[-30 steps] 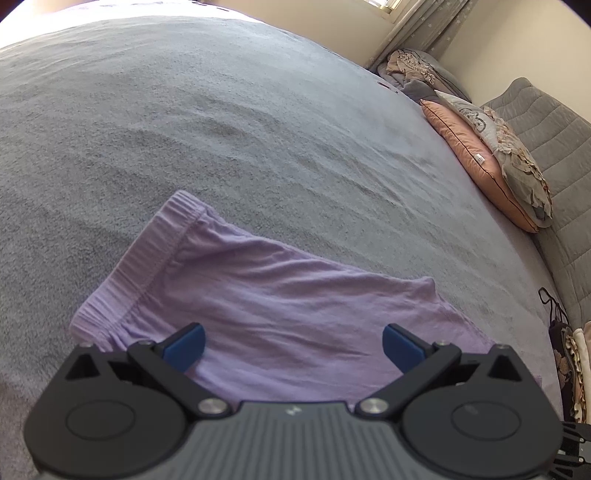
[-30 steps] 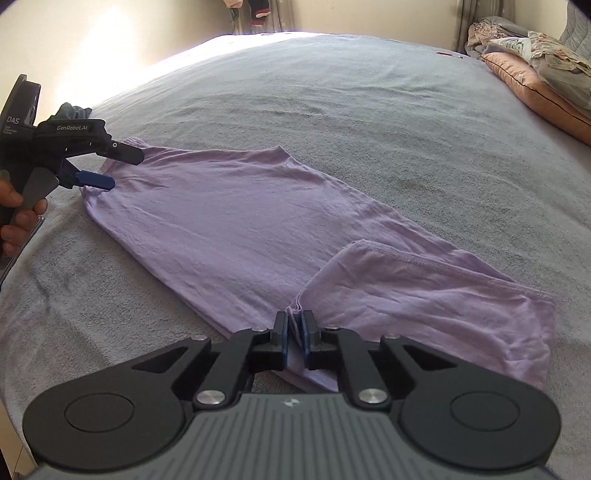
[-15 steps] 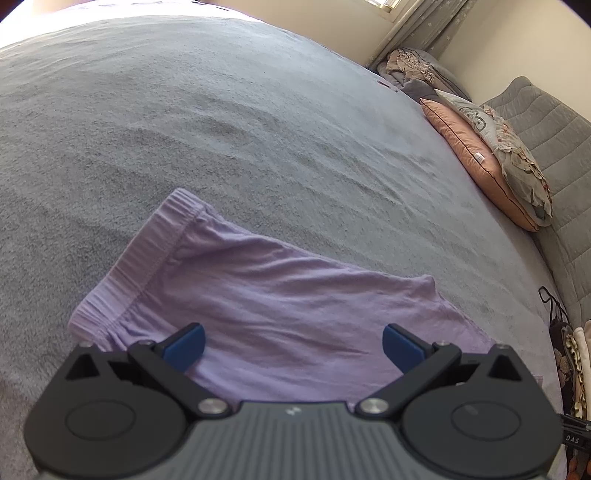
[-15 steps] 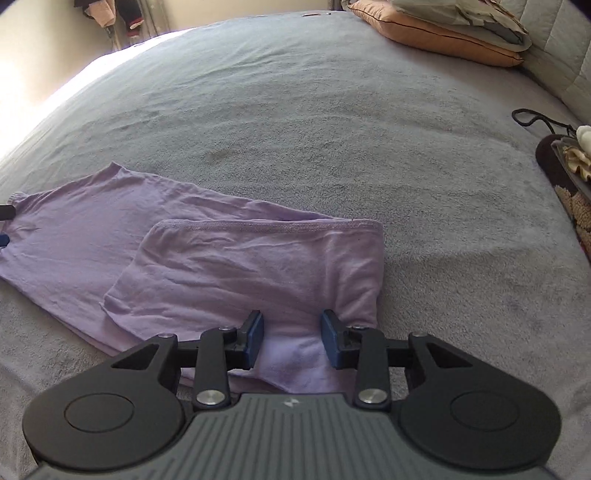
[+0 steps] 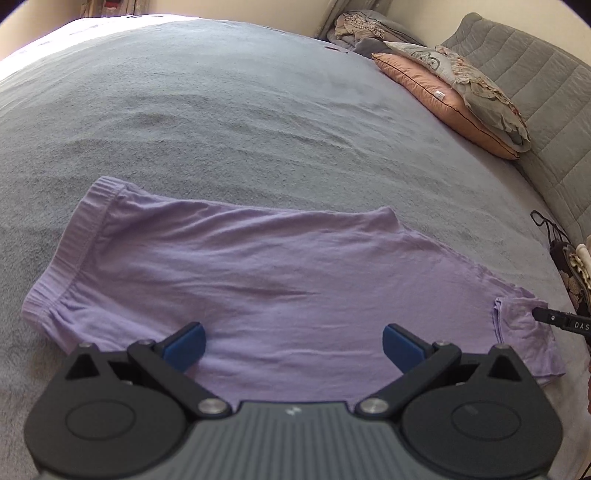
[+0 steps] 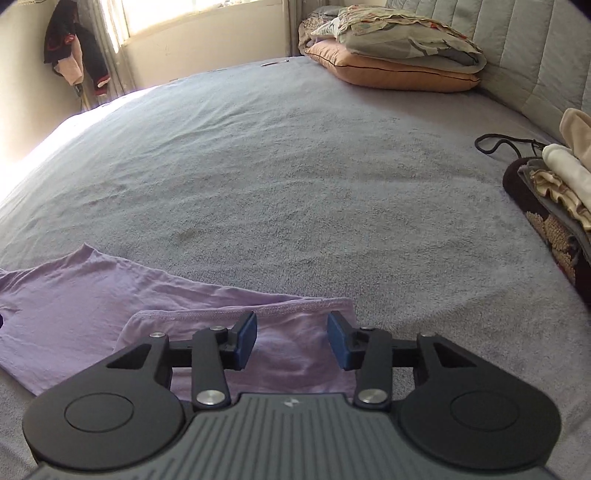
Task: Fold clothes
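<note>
A wide bed (image 5: 258, 110) is filling both views, covered by a grey, slightly nubby blanket (image 6: 295, 184) that is lying mostly flat with a few low ripples. Strong daylight is washing out its far edge, coming from a window (image 6: 184, 14) with a curtain beside it. Dark and pink clothes (image 6: 77, 51) are hanging in the far corner of the room. A padded grey headboard (image 5: 535, 85) is running along one side of the bed, and an orange pillow (image 5: 443, 103) with a patterned grey one on top is leaning against it. A small stack of folded clothes (image 6: 561, 184) is sitting near the headboard on a dark patterned piece, with a black cord trailing from it.

The purple shorts (image 5: 258, 277) are lying flat on the blanket near the front edge of the bed, waistband to the left in the left view, one leg end folded back over itself at the right.

The left gripper (image 5: 293, 345) is hovering over the shorts with its blue fingers spread wide, gripping nothing. The right gripper (image 6: 291, 339) is hanging over the folded leg end, its jaws opening, the cloth lying beneath them and not pinched
</note>
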`<action>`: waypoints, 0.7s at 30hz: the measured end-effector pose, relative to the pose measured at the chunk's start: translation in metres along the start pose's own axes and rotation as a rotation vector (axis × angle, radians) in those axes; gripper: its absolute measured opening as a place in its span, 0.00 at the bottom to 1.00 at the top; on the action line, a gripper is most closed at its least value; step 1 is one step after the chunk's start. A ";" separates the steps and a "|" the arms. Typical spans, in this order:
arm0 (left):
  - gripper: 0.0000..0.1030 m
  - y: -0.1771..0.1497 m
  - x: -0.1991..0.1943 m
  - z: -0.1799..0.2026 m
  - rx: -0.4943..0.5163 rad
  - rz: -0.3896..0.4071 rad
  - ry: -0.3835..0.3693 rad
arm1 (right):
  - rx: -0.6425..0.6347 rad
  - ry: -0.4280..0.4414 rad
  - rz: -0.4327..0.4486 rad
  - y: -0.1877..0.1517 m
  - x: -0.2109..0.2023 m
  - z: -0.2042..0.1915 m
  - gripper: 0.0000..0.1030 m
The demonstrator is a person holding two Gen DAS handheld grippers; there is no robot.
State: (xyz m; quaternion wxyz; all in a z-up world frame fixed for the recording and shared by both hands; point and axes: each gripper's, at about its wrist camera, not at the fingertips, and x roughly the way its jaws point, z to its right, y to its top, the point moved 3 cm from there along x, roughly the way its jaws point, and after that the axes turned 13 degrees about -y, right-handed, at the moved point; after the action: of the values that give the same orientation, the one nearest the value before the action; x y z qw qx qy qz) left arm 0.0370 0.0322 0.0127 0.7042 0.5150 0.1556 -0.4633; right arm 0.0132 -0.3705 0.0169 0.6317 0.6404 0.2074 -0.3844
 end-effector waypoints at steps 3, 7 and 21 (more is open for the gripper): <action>1.00 -0.004 0.005 0.006 0.089 -0.014 0.059 | -0.023 -0.027 0.013 0.000 0.011 -0.004 0.44; 1.00 -0.006 0.004 0.008 0.120 -0.002 0.105 | 0.001 -0.039 0.069 0.007 0.001 -0.005 0.45; 1.00 -0.028 -0.004 0.016 0.173 0.006 0.167 | -0.159 0.007 0.029 -0.025 -0.021 -0.028 0.53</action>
State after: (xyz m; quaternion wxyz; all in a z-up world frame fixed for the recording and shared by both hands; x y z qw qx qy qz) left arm 0.0086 0.0192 0.0057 0.6430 0.6112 0.1717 -0.4285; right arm -0.0118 -0.3356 0.0142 0.6854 0.5925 0.2301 -0.3553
